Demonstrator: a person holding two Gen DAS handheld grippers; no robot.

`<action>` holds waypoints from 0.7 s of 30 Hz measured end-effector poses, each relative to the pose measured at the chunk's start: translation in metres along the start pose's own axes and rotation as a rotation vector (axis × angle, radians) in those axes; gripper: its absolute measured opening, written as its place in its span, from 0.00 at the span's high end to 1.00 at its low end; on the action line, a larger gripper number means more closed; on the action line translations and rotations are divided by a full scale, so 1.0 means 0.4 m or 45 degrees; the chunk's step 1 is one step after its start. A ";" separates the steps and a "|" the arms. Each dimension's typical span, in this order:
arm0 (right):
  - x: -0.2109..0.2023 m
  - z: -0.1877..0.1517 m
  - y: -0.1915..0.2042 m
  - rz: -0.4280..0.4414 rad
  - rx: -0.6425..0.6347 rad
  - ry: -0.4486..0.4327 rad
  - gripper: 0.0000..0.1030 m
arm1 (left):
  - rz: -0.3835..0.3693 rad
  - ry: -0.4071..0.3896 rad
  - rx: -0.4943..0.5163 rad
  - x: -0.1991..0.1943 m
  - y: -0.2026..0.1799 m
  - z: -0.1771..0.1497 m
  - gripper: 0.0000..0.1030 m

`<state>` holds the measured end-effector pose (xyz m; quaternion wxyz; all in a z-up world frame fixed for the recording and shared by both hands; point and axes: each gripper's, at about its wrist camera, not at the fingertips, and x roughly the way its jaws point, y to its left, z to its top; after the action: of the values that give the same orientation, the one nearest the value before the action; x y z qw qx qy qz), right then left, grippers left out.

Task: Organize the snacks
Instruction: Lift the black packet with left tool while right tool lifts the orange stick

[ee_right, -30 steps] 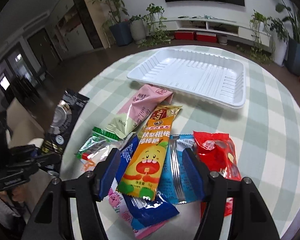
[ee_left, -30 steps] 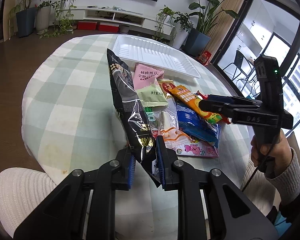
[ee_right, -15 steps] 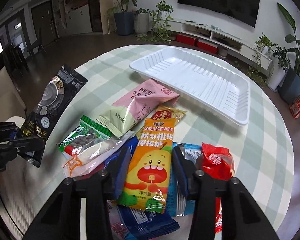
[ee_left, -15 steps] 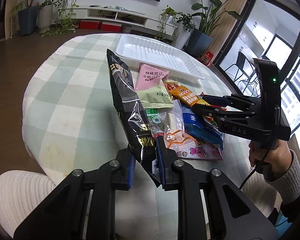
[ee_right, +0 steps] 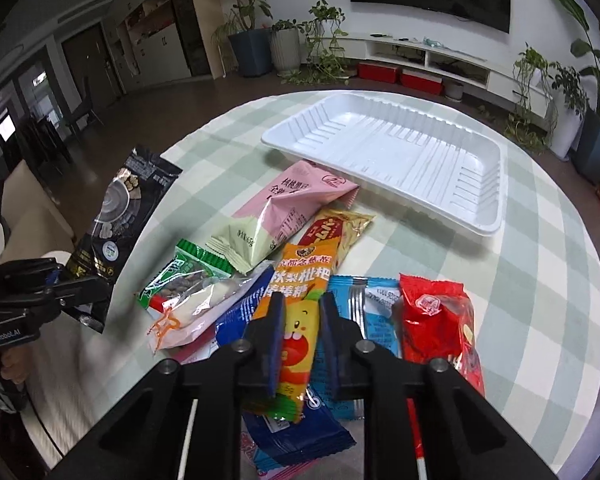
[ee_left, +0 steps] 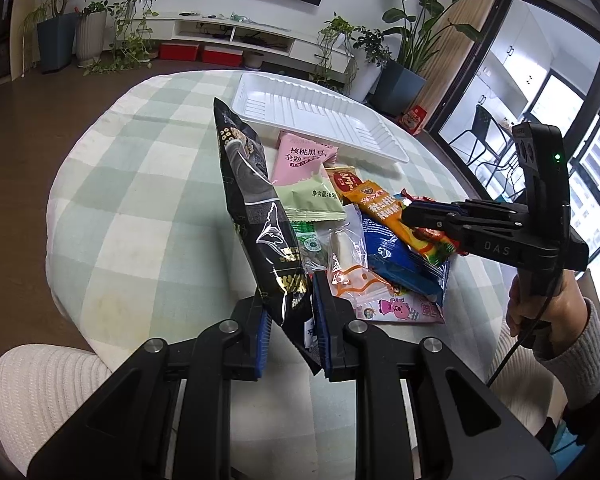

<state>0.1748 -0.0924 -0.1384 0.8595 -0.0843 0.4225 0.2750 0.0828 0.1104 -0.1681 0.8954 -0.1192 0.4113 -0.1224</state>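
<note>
My left gripper (ee_left: 288, 312) is shut on a long black snack bag (ee_left: 256, 208) and holds it upright above the table's near edge; the bag also shows in the right wrist view (ee_right: 120, 216). My right gripper (ee_right: 300, 312) has closed on the orange candy packet (ee_right: 304, 280), which lies on the snack pile; the packet shows in the left wrist view (ee_left: 384, 212). A white plastic tray (ee_right: 400, 152) stands empty beyond the pile.
The pile holds a pink-and-green bag (ee_right: 284, 212), a red packet (ee_right: 436, 316), blue packets (ee_right: 364, 308), a green nut packet (ee_right: 184, 276) and a clear packet (ee_right: 196, 312). The round table has a green checked cloth (ee_left: 140, 184). Plants and a TV stand behind.
My right gripper has come down over the orange packet and its jaws have narrowed from wide open to closed on it. The left gripper still holds the black bag.
</note>
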 end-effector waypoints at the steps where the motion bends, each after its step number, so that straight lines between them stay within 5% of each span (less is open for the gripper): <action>1: 0.002 -0.002 0.000 0.004 -0.003 0.012 0.81 | 0.000 -0.001 0.001 -0.001 -0.002 0.000 0.83; 4: 0.007 -0.007 -0.002 0.042 0.019 0.025 0.77 | -0.001 -0.003 0.002 -0.001 -0.005 0.000 0.83; 8: 0.017 -0.007 0.000 0.052 0.035 0.031 0.52 | 0.004 -0.004 0.002 -0.003 -0.007 0.001 0.83; 13: 0.044 -0.004 0.024 0.036 -0.007 0.055 0.46 | 0.012 -0.010 -0.005 -0.006 -0.004 0.002 0.83; 21: 0.056 -0.005 0.022 0.049 0.011 0.048 0.56 | 0.017 -0.005 -0.008 -0.007 -0.004 0.000 0.83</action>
<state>0.1797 -0.0768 -0.1562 0.8464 -0.0776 0.4411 0.2881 0.0811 0.1097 -0.1655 0.8966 -0.1197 0.4106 -0.1150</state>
